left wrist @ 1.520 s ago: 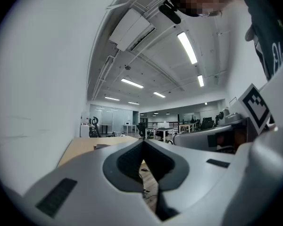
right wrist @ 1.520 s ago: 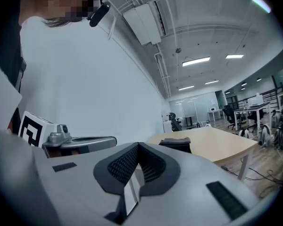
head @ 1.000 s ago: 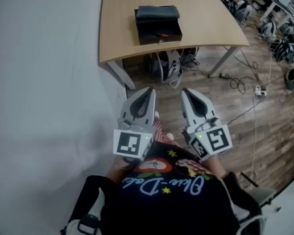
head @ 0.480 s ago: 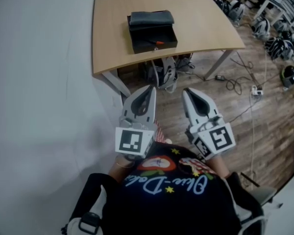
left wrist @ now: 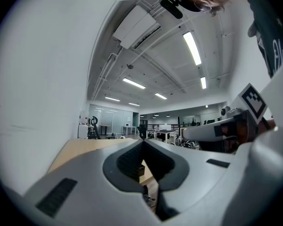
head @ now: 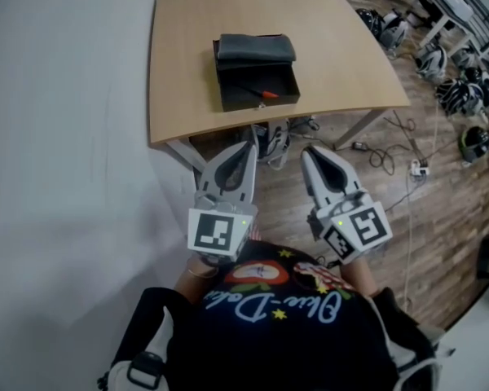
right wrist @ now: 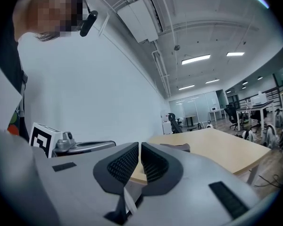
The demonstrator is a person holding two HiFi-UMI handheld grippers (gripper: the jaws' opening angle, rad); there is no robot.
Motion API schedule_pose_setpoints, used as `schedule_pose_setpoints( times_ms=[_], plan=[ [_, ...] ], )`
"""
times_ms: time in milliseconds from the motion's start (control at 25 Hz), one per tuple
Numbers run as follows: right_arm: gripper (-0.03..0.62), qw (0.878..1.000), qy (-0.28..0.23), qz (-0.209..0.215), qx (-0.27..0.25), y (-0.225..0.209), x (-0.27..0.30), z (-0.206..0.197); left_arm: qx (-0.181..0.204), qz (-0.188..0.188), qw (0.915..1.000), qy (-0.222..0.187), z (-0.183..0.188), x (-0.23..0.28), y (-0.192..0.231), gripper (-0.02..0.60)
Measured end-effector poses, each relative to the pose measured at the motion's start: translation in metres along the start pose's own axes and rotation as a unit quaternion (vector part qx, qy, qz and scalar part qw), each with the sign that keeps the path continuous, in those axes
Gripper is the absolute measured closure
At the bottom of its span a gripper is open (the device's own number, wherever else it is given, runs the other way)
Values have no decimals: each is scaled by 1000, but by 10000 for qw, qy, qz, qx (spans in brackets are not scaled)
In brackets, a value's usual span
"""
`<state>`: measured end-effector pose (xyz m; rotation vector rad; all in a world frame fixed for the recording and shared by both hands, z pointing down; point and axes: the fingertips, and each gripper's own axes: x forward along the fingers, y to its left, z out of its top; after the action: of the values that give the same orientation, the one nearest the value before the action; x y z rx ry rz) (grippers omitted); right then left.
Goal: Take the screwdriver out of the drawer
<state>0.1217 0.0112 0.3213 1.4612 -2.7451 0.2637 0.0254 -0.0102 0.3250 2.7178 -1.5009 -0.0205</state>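
A black drawer box stands on the wooden table, its drawer pulled open toward me. Inside the drawer lies a screwdriver with an orange-red handle and a dark shaft. Both grippers hover in front of my chest, short of the table's near edge and well away from the box. My left gripper is shut and holds nothing. My right gripper is also shut and holds nothing. In the left gripper view the jaws meet, with the box small behind them. The right gripper view shows the table ahead.
A white wall runs along the left, close to the table. Bags sit under the table between its legs. Cables and a power strip lie on the wood floor at right, with helmets further right.
The table and drawer box have come a little nearer and lower in the head view. Both grippers stay shut and keep their place before my chest.
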Motion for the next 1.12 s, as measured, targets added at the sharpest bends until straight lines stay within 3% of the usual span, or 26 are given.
schedule_pose_setpoints(
  times_ms=[440,840,1120],
  plan=[
    [592,9994,327,131,-36,-41,80,-5,-21,251,9997,67,-13,59,67,581],
    [592,9954,808,173,-480,-69,152,-8,90,259,9994,189,-14,104,118,581],
    [591,9835,1434,338,-1052,-89,204,-39,20,301,9994,193,-27,127,154,581]
  ],
)
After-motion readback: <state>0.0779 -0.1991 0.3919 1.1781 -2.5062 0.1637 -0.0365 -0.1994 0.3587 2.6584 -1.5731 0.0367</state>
